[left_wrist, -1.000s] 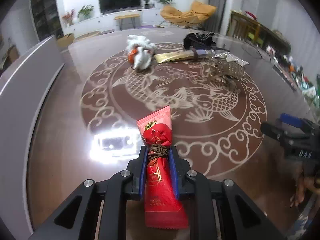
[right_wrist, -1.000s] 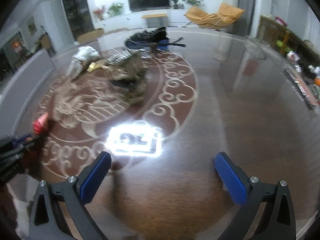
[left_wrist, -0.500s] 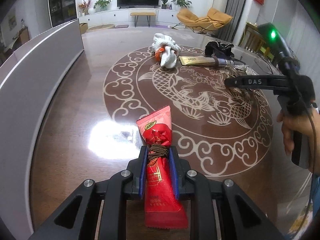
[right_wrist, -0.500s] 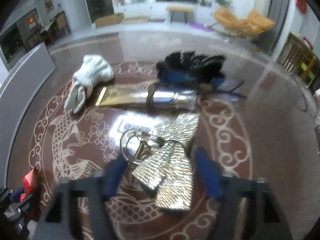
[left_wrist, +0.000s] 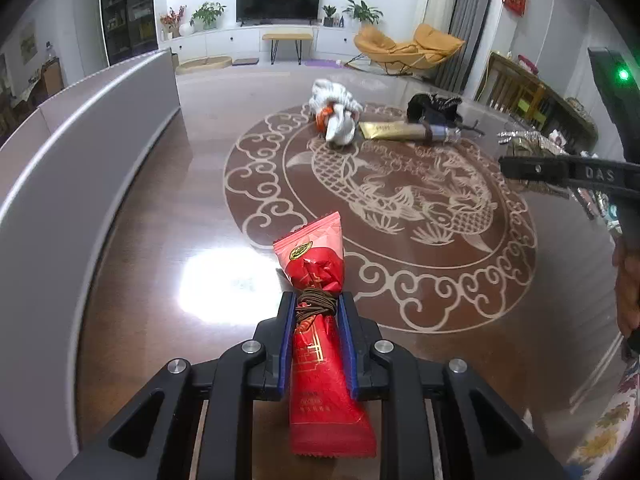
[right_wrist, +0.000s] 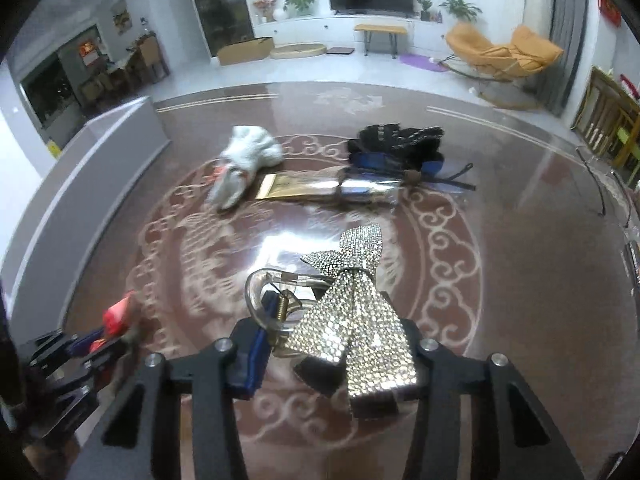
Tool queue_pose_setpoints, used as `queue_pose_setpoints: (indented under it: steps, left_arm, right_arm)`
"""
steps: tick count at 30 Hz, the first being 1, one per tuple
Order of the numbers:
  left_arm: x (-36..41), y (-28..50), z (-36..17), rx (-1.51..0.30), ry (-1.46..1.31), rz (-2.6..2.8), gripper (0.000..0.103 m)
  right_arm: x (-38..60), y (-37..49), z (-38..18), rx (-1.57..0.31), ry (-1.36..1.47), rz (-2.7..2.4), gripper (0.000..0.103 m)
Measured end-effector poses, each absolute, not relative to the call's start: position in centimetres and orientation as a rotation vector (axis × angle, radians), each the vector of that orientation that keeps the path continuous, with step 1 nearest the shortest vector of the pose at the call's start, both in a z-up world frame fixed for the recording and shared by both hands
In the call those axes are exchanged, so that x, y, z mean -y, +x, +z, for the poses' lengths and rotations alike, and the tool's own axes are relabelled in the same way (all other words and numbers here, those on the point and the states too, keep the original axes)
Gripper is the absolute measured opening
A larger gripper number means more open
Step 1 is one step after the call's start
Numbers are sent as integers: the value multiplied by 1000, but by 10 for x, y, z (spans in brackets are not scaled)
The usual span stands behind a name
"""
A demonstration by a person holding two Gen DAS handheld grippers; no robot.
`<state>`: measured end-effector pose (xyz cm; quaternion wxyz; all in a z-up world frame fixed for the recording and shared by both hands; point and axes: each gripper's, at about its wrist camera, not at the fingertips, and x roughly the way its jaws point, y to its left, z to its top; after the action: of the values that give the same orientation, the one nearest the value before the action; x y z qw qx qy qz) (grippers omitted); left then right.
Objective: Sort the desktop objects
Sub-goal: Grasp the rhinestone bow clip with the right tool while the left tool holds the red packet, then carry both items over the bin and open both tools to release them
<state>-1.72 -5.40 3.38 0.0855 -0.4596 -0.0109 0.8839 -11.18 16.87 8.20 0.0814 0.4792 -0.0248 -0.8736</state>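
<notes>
My left gripper (left_wrist: pixel 318 312) is shut on a red snack packet (left_wrist: pixel 316 264) that has a brown hair tie (left_wrist: pixel 316 305) wound round its middle. The packet hangs above the glossy brown table (left_wrist: pixel 160 240). In the right wrist view a rhinestone bow hair clip (right_wrist: pixel 356 320) with a clear clasp (right_wrist: pixel 264 284) sits between the jaws of my right gripper (right_wrist: pixel 332 344). The jaws are closing on it, the left blue pad (right_wrist: pixel 256 354) against the clasp, and the clip hangs off the table. The left gripper (right_wrist: pixel 100 340) with the red packet (right_wrist: pixel 118 314) shows at that view's lower left.
A white cloth bundle (right_wrist: pixel 244 160), a gold tube (right_wrist: pixel 304 188) and a black-and-blue item (right_wrist: pixel 396 140) lie at the far side of the table. A grey panel (left_wrist: pixel 80 128) runs along the left edge. A person's hand (left_wrist: pixel 628 284) is at the right.
My right gripper went from wide open over bare table to the bow clip, closed around it and lifted it. The left gripper kept its hold on the packet and shifted a little.
</notes>
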Motion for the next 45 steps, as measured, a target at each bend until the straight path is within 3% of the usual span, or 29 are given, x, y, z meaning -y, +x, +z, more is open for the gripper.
queue_pose_setpoints:
  steps: [6, 14, 19, 28, 30, 31, 33, 39, 43, 45]
  left_arm:
    - [88, 0, 85, 185, -1246, 2634, 20]
    - [210, 24, 151, 298, -1149, 2794, 20]
    - [302, 31, 142, 300, -1301, 2922, 20]
    - [389, 15, 97, 353, -1584, 2927, 21]
    - [395, 14, 88, 365, -1634, 2932, 26]
    - [399, 14, 84, 386, -1657, 2939, 33]
    - [405, 18, 80, 425, -1659, 2959, 69]
    - [392, 34, 93, 467, -1503, 3055, 72]
    - [358, 35, 116, 407, -1383, 3081, 72]
    - [334, 37, 133, 360, -1321, 3070, 72]
  right_arm:
    - [-125, -95, 122, 129, 1346, -2513, 48]
    - [25, -77, 191, 77, 1123, -2291, 48]
    - [131, -61, 195, 35, 1052, -2121, 48]
    - [271, -38, 140, -169, 1104, -1926, 48]
    - [287, -34, 128, -222, 1130, -1910, 49]
    - [293, -33, 123, -239, 1145, -1905, 55]
    - [296, -32, 115, -252, 1168, -1903, 69]
    - [250, -19, 135, -200, 1027, -2010, 82]
    - [178, -11, 151, -113, 883, -2209, 99]
    - [133, -8, 148, -84, 849, -2321, 102]
